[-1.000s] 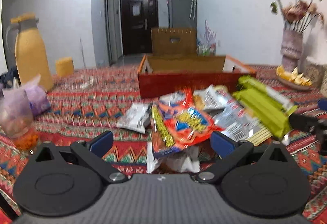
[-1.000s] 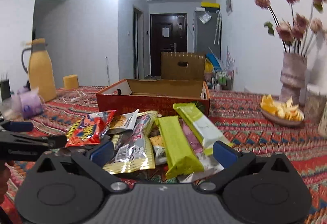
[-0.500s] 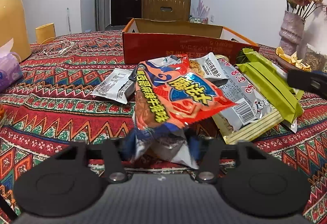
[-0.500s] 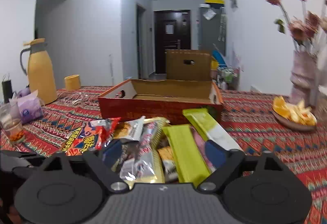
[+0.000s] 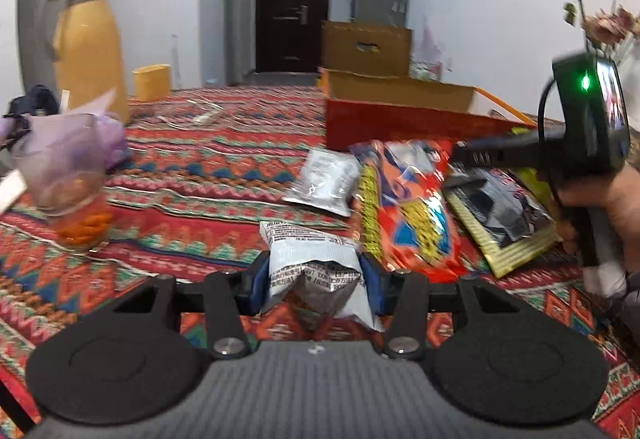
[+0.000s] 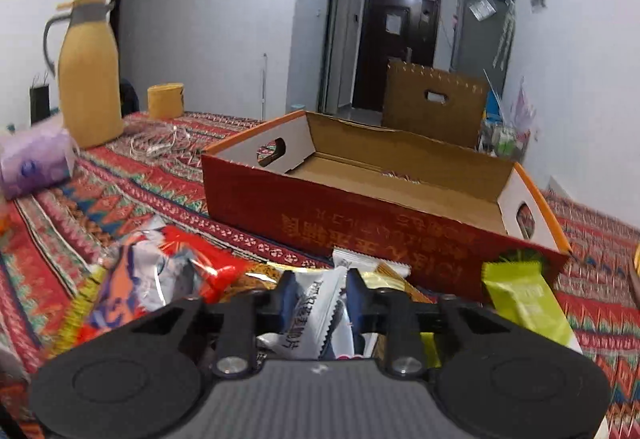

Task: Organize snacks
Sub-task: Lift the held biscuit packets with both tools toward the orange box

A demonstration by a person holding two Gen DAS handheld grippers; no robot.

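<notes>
Left wrist view shows the left gripper (image 5: 316,279), jaws clenched on a silver packet (image 5: 314,271), well in front of the red box (image 5: 400,119); right wrist view shows the right gripper (image 6: 320,299) pinching a white packet (image 6: 316,307) just before that box (image 6: 360,215); both grips hold thin crinkled foil, so a packet may slip out on the way; beyond, the box front wall could catch a packet carried too low.

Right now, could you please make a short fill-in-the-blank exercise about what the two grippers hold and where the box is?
1. The left gripper is shut on a white and ____ snack packet.
2. The red cardboard box holds ____ snacks yet.
3. The yellow jug stands ____ on the patterned tablecloth.

Missing words: grey; no; upright
</notes>
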